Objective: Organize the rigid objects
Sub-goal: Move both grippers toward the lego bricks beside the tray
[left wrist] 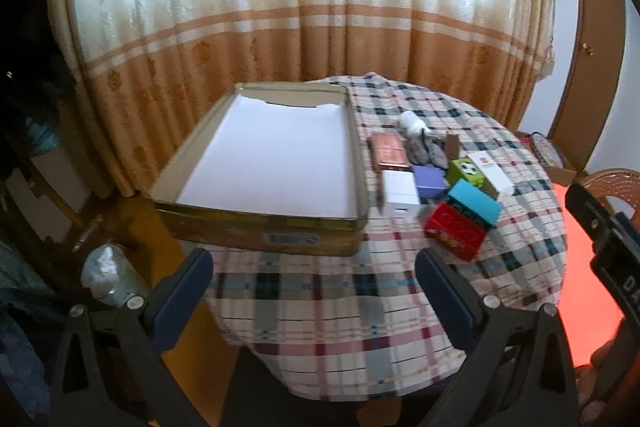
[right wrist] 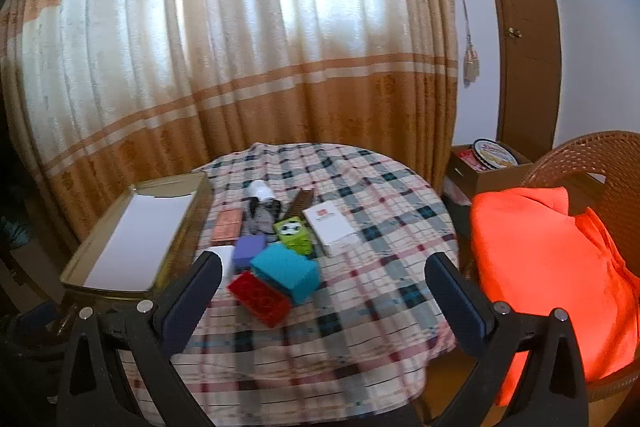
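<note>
Small boxes [left wrist: 440, 187] cluster right of centre in our left wrist view, beside the white-lined tray [left wrist: 264, 163]; our left gripper [left wrist: 314, 279] gapes empty below. In the right wrist view, the boxes [right wrist: 276, 263] sit centre-left, our right gripper [right wrist: 324, 281] spread wide, holding nothing.

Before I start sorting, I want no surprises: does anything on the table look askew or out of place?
The teal box sits tilted on the red box instead of flat. The boxes are jumbled beside the tray, which holds only white paper. Nothing looks spilled or broken.
</note>
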`<state>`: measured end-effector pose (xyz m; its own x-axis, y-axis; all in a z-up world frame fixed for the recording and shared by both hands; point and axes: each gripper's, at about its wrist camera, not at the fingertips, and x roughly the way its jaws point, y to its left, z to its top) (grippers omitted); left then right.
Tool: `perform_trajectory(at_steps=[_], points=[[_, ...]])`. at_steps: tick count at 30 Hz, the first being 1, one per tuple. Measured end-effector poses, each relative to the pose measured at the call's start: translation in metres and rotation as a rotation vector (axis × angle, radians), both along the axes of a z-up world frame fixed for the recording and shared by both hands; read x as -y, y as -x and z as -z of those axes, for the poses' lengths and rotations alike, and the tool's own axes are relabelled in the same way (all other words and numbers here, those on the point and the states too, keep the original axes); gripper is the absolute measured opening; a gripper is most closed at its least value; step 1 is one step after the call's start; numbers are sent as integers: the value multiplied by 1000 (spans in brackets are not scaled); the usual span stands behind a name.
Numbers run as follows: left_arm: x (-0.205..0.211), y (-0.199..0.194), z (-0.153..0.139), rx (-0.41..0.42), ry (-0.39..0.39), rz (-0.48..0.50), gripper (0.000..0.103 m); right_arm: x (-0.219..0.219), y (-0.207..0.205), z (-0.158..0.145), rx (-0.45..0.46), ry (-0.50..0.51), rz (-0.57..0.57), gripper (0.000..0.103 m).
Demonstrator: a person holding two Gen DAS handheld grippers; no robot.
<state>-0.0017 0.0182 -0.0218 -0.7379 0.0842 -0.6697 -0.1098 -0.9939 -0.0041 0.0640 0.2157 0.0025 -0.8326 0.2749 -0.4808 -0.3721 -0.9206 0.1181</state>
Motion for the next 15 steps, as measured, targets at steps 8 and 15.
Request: perform_trajectory(at_steps=[8, 15], points=[[-27, 6, 10, 34, 15, 99, 90, -28, 4, 15, 26, -9, 15, 102], [-70, 12, 13, 49, 33, 222, 80, -44, 4, 21, 34, -22, 20, 85]])
